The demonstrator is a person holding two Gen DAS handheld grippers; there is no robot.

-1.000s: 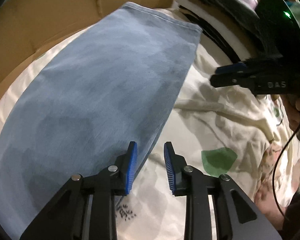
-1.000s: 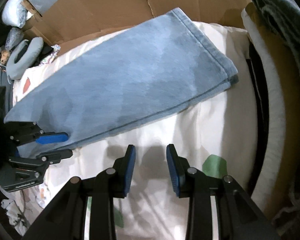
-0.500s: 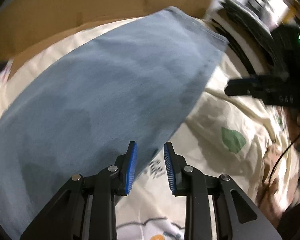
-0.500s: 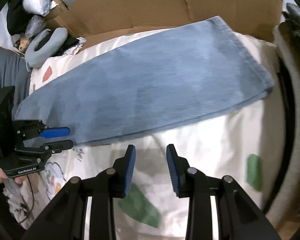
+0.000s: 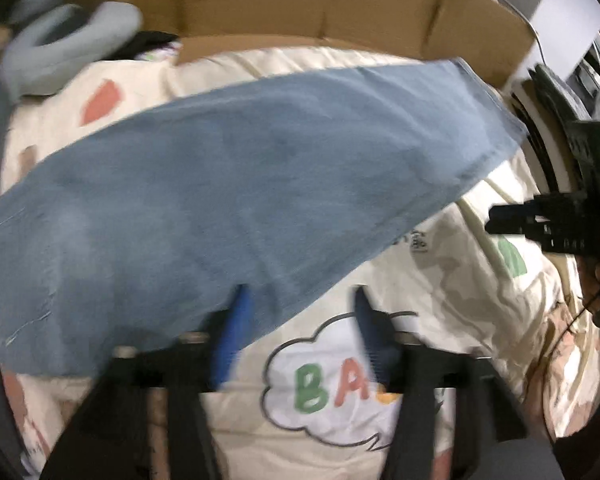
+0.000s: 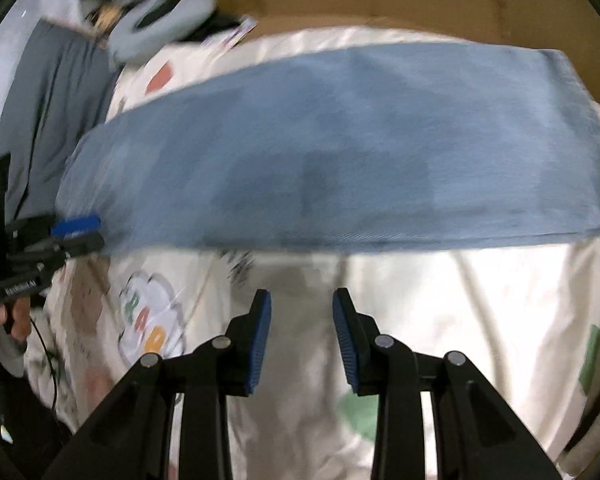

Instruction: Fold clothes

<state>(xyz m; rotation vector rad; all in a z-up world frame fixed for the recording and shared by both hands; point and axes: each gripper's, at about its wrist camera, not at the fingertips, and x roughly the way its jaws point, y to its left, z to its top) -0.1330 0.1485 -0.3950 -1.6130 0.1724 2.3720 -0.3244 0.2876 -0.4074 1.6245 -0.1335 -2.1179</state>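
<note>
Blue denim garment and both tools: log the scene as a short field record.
garment: blue denim garment, laid flat in a long strip
surface: cream printed bedcover
behind: brown cardboard
left tool: jaws opening, at the garment's near edge, not gripping it
right tool: part open, nothing between its pads, over bare bedcover
blur: left wrist view smeared

Matt denim jeans (image 6: 340, 152) (soft cloth)
</note>
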